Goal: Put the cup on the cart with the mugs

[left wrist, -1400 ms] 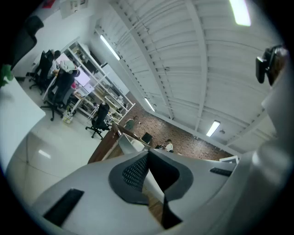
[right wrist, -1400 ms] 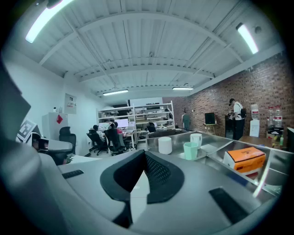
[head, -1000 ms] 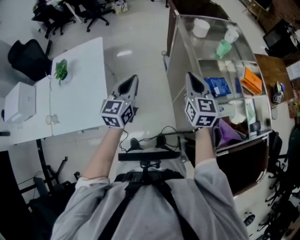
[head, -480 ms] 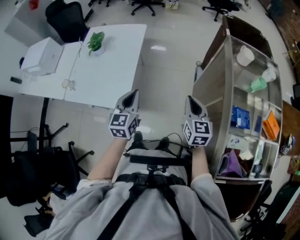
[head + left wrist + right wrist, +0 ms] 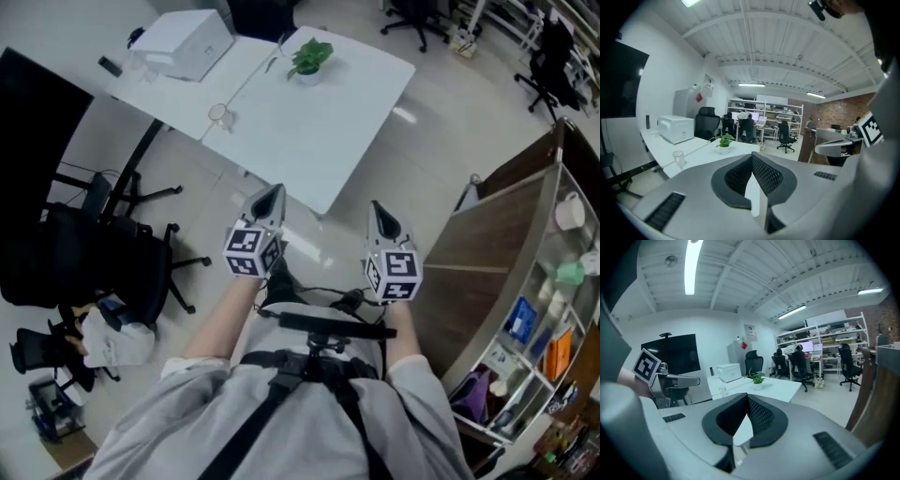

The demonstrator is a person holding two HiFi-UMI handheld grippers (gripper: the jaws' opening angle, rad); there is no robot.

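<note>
A small clear glass cup [image 5: 218, 114] stands on the white table [image 5: 319, 141], near its left edge. The same cup [image 5: 678, 158] shows at the left of the left gripper view, and the cup [image 5: 723, 390] is tiny in the right gripper view. The cart [image 5: 511, 234] with a white mug [image 5: 569, 211] and a green cup [image 5: 570, 273] stands at the far right. My left gripper [image 5: 271, 195] and right gripper [image 5: 380, 208] are held side by side in the air, short of the table. Both are shut with nothing between the jaws.
A potted plant [image 5: 309, 61] and a white printer [image 5: 183, 42] share the table with the cup. A black office chair [image 5: 103, 272] stands at my left, by a dark screen [image 5: 37, 122]. More chairs and desks fill the back of the room [image 5: 754, 126].
The view has swung left, from the cart toward the white table. The cart has slid to the right edge. Both grippers stay shut, side by side.
</note>
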